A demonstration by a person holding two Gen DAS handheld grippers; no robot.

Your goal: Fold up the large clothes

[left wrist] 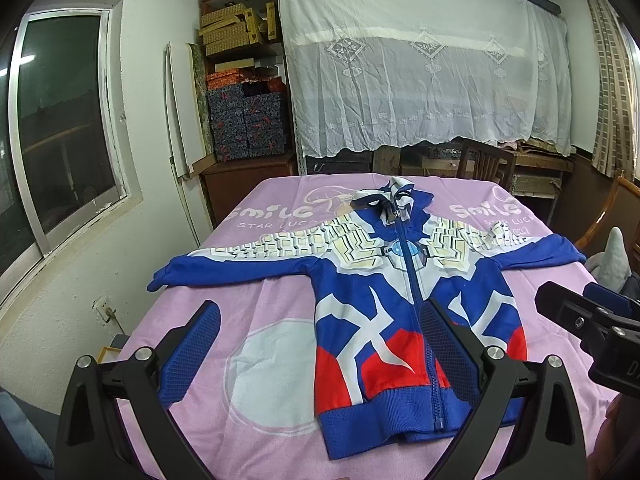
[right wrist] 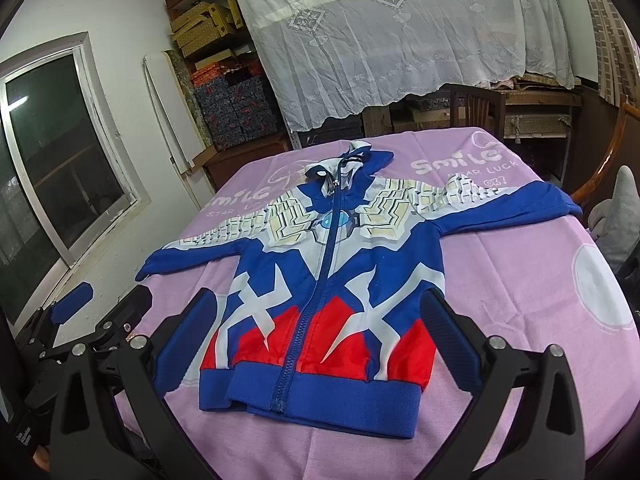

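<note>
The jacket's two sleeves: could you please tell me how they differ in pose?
The left sleeve lies wholly on the pink sheet, angled slightly toward the hem; the right sleeve stretches to the table's edge, its cuff drooping over. Both are spread outward, unfolded, blue with white-patterned tops.

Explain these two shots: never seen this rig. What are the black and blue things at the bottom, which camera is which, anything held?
No robot here: a person holds a two-finger gripper in each hand, each with a fisheye camera looking along its fingers. The left wrist view shows the left gripper; the right wrist view shows the right gripper. The blue pads are the fingers, spread open and holding nothing. Each view also catches the other gripper at its edge. On the pink sheet lies a zipped blue, white and red hooded jacket, flat, sleeves spread, not yet folded.
</note>
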